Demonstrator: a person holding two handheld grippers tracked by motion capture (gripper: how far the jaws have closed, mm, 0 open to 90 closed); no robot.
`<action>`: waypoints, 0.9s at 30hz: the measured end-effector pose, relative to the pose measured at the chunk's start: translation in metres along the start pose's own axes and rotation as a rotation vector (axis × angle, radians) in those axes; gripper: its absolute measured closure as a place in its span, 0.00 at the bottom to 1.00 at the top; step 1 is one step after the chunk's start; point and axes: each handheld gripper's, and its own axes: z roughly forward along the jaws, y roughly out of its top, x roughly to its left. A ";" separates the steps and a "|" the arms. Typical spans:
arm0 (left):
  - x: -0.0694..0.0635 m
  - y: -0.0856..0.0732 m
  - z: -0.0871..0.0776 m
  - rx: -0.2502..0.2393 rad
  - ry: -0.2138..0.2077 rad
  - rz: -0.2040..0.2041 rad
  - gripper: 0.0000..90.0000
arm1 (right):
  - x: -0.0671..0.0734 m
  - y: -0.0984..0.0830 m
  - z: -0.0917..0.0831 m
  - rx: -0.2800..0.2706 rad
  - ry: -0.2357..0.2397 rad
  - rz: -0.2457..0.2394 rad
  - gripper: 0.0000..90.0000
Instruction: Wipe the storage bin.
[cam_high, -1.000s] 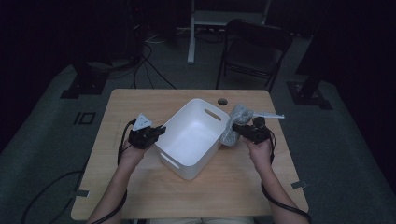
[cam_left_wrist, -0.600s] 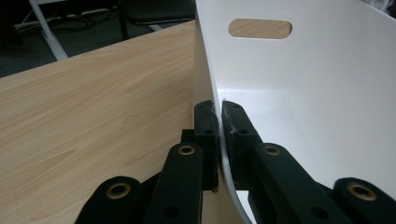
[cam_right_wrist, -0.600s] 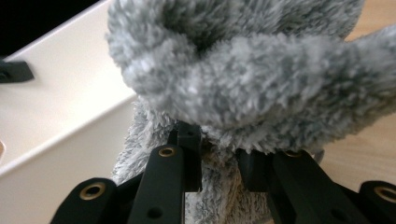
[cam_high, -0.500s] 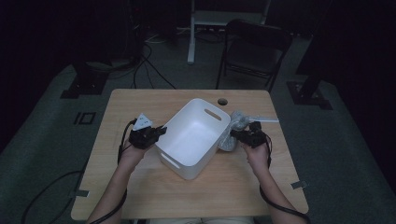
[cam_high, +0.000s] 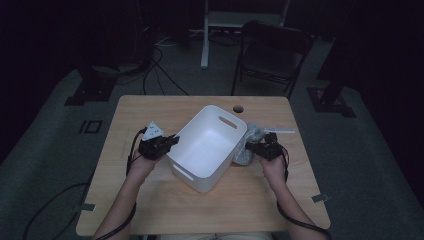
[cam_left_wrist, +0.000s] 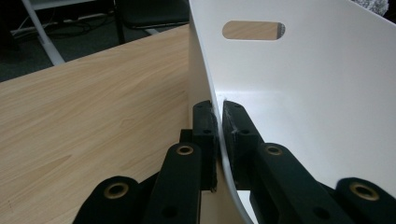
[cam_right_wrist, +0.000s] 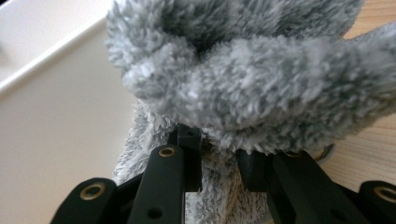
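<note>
Item one, your left gripper (cam_high: 170, 140): its fingers (cam_left_wrist: 205, 122) are drawn nearly together and clamp the thin white wall of the bin (cam_high: 210, 146), one finger outside the wall and one inside, as the left gripper view shows; in the high view the grip sits on the rim at about 9 o'clock of the bin. Item two, your right gripper (cam_high: 251, 146): its fingers (cam_right_wrist: 190, 140) stand partly apart and are pressed into a fluffy grey cloth (cam_right_wrist: 243, 84), which bulges over and between them; the cloth is in their hold. Item three, the bin: one white plastic tub with an oval handle slot (cam_left_wrist: 253, 30) in an end wall, standing askew near the middle of the desk (cam_high: 150, 200); the interior on view holds nothing. Item four, the grey cloth: one piece, bunched up outside the bin at about 3 o'clock of it, close against the bin's outer wall and low at the desk top, as seen in the high view (cam_high: 247, 145). Count: two grippers, one bin, one cloth, one desk. Beyond the desk, at 12 o'clock, one dark folding chair (cam_high: 272, 55) stands on the floor.
</note>
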 end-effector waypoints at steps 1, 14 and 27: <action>0.000 0.000 0.000 -0.002 -0.002 -0.005 0.94 | 0.000 -0.002 0.002 0.007 -0.004 -0.002 0.82; -0.002 0.000 0.001 -0.004 0.014 -0.012 0.94 | -0.003 -0.018 0.022 0.084 -0.024 0.001 0.82; -0.002 0.000 0.001 -0.009 0.020 -0.030 0.93 | -0.008 -0.024 0.025 0.130 -0.018 0.006 0.82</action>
